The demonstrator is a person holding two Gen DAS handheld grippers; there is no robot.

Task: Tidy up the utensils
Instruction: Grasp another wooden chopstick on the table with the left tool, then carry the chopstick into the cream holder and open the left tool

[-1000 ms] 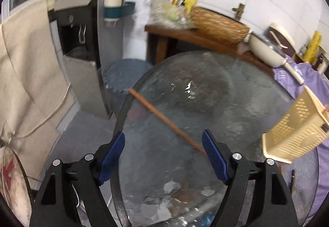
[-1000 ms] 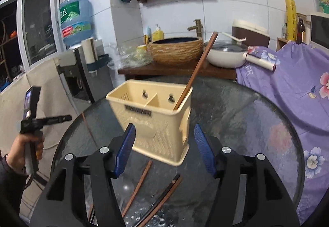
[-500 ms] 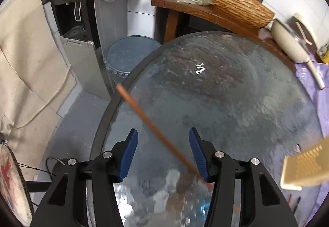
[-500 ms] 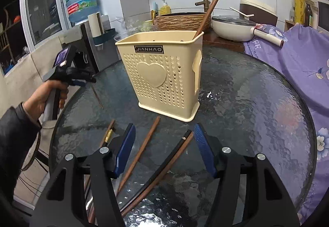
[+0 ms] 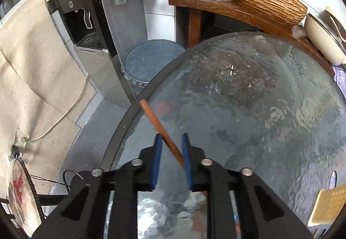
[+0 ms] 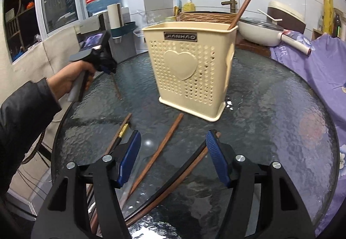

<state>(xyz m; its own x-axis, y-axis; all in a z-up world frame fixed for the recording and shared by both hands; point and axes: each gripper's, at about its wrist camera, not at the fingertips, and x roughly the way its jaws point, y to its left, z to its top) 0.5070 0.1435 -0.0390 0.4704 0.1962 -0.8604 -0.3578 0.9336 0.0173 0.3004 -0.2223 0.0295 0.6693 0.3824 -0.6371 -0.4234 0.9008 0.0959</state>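
A cream perforated utensil holder stands on the round glass table with one wooden chopstick leaning out of it. My left gripper has its blue pads close around a brown wooden chopstick that sticks out over the table's left edge; it also shows in the right wrist view, with the chopstick hanging down. My right gripper is open and empty above several loose chopsticks lying on the glass in front of the holder.
A water dispenser and a blue stool stand beside the table's left edge. A wooden counter with a woven basin and a white pan is behind. A purple cloth lies at the right.
My left gripper has closed around the brown chopstick and lifted it. The right wrist view has dropped lower in front of the holder.
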